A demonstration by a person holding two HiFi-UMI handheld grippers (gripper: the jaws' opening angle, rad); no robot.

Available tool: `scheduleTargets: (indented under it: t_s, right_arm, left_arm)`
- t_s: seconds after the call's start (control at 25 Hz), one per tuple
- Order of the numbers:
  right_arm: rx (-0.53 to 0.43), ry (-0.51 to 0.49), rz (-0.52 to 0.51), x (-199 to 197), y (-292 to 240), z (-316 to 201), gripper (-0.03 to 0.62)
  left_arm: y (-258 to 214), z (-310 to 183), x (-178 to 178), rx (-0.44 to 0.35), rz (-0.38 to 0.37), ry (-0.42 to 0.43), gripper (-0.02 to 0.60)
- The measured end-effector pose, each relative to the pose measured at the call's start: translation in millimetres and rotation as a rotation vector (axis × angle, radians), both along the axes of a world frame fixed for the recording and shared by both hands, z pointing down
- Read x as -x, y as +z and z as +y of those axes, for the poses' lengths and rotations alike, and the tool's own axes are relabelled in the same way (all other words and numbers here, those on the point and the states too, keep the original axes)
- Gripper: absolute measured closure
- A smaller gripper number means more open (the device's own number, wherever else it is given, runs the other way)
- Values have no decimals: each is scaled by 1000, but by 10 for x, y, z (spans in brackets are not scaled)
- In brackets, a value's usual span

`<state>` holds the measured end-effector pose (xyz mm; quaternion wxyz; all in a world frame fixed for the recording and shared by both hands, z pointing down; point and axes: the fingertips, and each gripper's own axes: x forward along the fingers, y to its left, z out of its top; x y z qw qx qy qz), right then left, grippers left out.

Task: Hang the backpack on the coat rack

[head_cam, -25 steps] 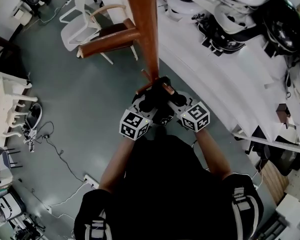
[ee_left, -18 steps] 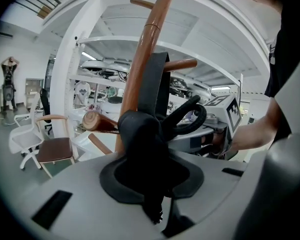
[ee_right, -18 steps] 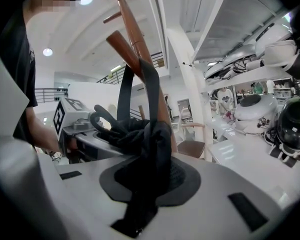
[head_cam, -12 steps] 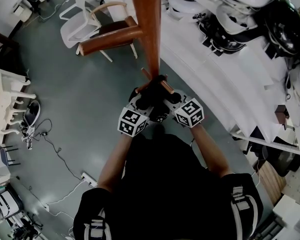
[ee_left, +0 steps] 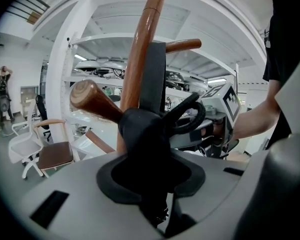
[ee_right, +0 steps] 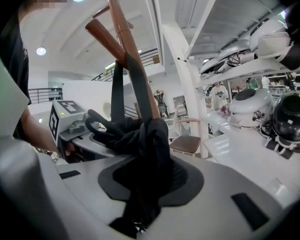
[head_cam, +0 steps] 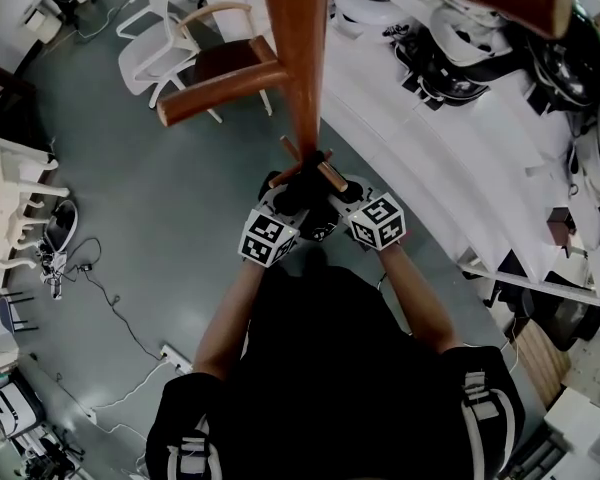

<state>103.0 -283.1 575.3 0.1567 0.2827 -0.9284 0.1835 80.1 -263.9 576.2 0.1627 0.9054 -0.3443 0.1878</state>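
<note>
The brown wooden coat rack's pole stands right in front of me, with a short peg at gripper height. My left gripper and right gripper sit side by side at that peg. Each holds bunched black backpack strap between its jaws, and both pairs of jaws are opening. A flat black strap runs up along the pole behind a thick peg. In the right gripper view two straps rise to a peg. The black backpack body hangs between my forearms.
White shelving with helmets and gear runs along the right, close to the rack. A wooden-armed chair and a white chair stand beyond the pole. Cables and small devices lie on the grey floor at the left.
Both grippers have sunk a little beside the pole and drawn closer to the peg, with the straps still between their jaws. An upper peg has come into the head view's top right.
</note>
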Motion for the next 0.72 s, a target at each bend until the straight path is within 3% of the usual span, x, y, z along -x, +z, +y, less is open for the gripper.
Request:
scheduleTargets:
  t_s: [0.2, 0.56, 0.72]
  right_arm:
    - [-14, 31, 25, -39, 42, 7, 469]
    - [-28, 84, 3, -191, 73, -20, 347]
    - [-49, 85, -8, -241, 31, 17, 338]
  left_arm:
    - [33, 27, -13, -6, 34, -12, 430]
    - [67, 84, -22, -12, 70, 20, 368]
    - [42, 95, 29, -27, 69, 4, 359]
